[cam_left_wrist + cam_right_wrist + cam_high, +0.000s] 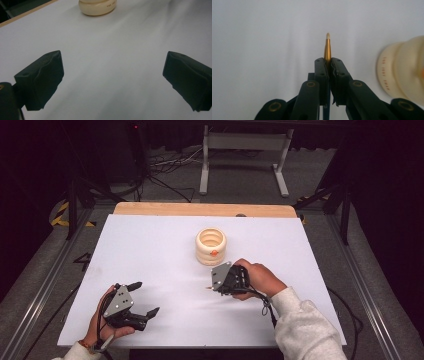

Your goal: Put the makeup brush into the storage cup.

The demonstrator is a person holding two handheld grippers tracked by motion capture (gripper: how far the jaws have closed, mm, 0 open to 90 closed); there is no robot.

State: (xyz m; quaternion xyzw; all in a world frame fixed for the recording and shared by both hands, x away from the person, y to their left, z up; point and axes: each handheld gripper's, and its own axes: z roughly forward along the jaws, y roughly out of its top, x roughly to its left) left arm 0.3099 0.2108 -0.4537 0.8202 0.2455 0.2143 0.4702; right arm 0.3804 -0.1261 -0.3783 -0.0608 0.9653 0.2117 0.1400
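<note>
A cream ribbed ring-shaped holder (210, 246) with a small orange mark on its front stands upright mid-table; the left gripper view shows its base (97, 7) far off. My right gripper (212, 287) hovers just in front of it, shut on a slim pen (327, 47). The pen's gold, pale-tipped end sticks out past the jaws. In the right gripper view (329, 61) the holder (402, 70) is blurred at the right. My left gripper (146, 297) rests at the near left, open, with bare table between its jaws (112, 77).
The white table top (150, 250) has a wooden strip (200, 209) along its far edge. Beyond it are a metal stand (245, 150) and cables on the floor. Rails run along both sides of the table.
</note>
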